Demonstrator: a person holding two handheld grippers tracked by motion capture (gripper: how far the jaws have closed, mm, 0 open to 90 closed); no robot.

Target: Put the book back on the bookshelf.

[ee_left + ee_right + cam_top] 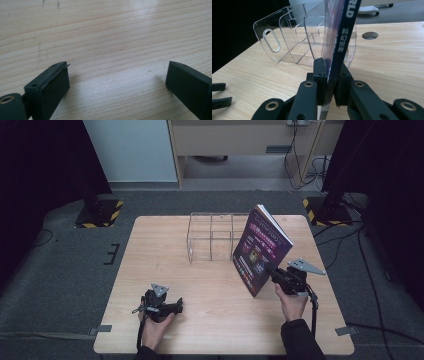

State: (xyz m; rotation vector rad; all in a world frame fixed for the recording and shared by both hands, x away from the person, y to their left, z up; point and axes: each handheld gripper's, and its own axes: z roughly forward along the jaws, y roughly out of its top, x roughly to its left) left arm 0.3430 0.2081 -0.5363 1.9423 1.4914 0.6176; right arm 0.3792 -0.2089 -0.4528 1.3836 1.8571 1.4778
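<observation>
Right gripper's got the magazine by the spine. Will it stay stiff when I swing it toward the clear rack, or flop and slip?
The magazine stands upright in the right gripper, pinched at its spine, so it probably stays fairly stiff edge-on. Its thin pages look likely to fan or sag if tilted flat. The cover looks glossy, so it may slip; move slowly toward the clear rack.

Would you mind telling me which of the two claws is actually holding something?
The right claw, pinching the magazine by its spine; the left claw gapes open over bare table.
</observation>
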